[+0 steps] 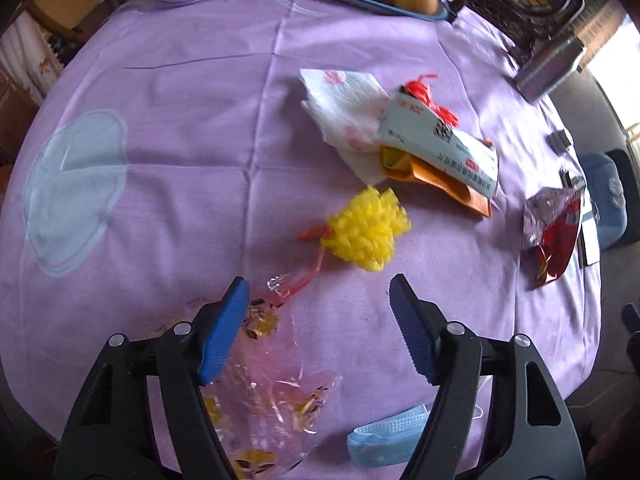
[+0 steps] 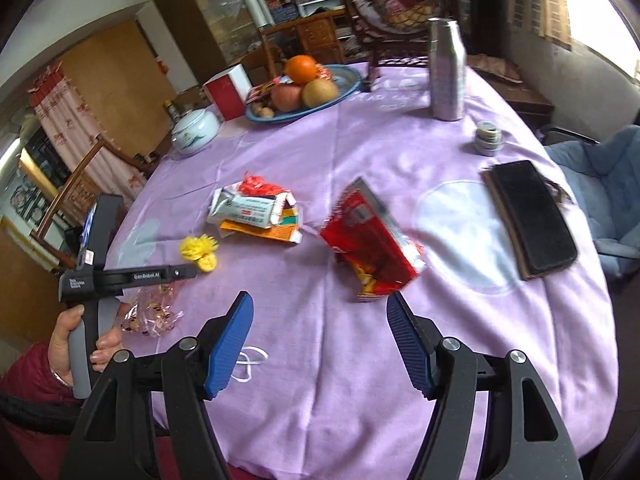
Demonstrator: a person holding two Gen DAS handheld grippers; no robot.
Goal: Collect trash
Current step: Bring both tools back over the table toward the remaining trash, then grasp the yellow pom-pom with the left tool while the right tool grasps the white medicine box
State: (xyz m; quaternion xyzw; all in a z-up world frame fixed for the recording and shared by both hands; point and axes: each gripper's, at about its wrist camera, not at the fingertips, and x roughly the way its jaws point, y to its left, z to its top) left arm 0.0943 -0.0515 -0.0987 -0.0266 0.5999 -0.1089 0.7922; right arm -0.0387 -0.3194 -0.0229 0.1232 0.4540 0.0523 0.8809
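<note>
The round table (image 2: 360, 360) wears a lilac cloth and is strewn with trash. The left gripper (image 1: 316, 328) points steeply down near the table's near edge, its blue-padded jaws parted and pressing on nothing; a crumpled clear plastic wrapper with gold print (image 1: 264, 380) lies on the cloth under and between them, the left pad overlapping its edge. A folded blue face mask (image 1: 384, 436) lies just beside the wrapper at the near edge. Farther in sits a yellow plastic pom-pom with a red tail (image 1: 368, 228), then toward the middle a pile: white printed tissue (image 1: 344, 116), a white cardboard box (image 1: 440, 140) on an orange packet (image 1: 444, 184), red netting on top.

The right gripper (image 2: 320, 340) hovers with jaws parted and empty, short of a torn red foil snack bag (image 2: 372, 240) lying toward the table's right edge. A hand (image 2: 68, 344) grips the left gripper's handle.
</note>
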